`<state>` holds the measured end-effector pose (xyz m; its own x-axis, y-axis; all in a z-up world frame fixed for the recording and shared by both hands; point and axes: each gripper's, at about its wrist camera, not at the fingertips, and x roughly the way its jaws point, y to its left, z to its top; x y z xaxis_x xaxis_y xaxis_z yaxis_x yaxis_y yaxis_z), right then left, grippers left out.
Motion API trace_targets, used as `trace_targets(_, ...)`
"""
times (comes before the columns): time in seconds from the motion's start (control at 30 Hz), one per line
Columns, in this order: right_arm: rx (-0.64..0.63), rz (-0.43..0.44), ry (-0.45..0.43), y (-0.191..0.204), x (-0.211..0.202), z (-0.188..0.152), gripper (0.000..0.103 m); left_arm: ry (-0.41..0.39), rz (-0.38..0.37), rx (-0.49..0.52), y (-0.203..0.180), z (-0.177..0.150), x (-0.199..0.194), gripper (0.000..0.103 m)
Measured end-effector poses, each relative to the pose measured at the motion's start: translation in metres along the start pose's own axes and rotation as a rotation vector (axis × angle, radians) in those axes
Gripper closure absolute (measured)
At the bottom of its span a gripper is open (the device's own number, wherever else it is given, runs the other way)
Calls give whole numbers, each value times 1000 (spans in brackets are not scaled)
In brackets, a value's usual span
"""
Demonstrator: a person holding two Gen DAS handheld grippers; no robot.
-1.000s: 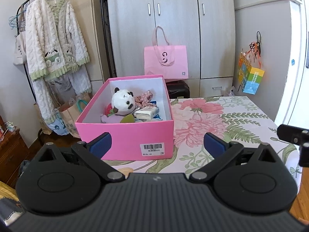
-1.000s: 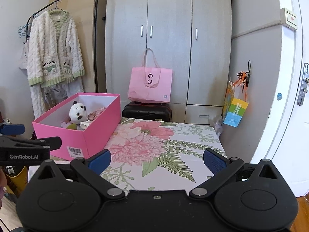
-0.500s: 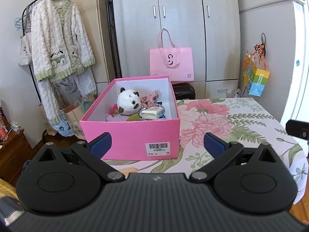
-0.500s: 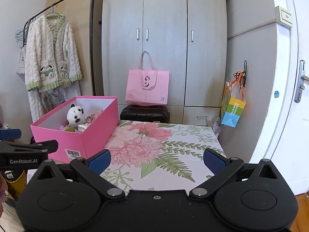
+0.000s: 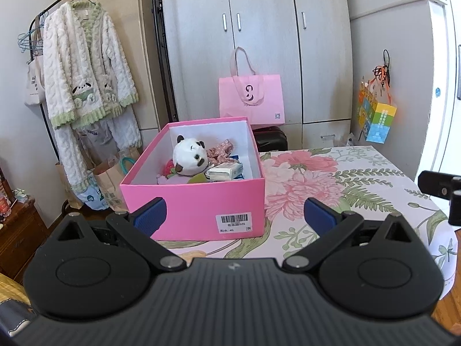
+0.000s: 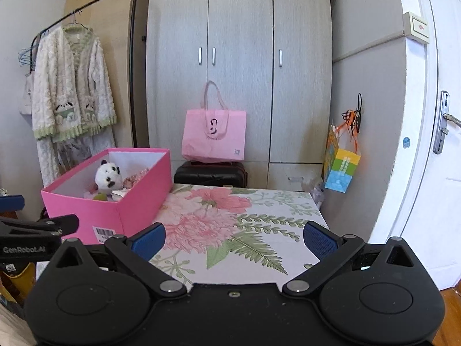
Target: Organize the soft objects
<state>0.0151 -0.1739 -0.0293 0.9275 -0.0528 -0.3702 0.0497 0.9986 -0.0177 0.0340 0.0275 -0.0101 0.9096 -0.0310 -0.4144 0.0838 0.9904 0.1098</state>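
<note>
Floral-clothed table [image 5: 331, 178] is seen before grey wardrobes. Pink box [image 5: 196, 201] is set at its left end; a white panda plush [image 5: 190, 158], round-headed, black-eared, is nestled inside. Left gripper [image 5: 234, 212] and right gripper [image 6: 234, 238] are held spread, empty.

One pink box [image 5: 190, 201], one panda plush [image 5: 190, 157] (two hanging bags [image 5: 250, 101] [image 5: 376, 114])

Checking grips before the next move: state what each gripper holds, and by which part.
Nothing is held. The left gripper and right gripper are both open and empty; the panda plush lies in the pink box.
</note>
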Motion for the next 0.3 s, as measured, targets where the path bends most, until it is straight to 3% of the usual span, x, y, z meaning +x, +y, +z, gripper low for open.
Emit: trace_targets(0.3,-7,-5,7,4,0,-1,0,5,4,-15,4,-1,0,0)
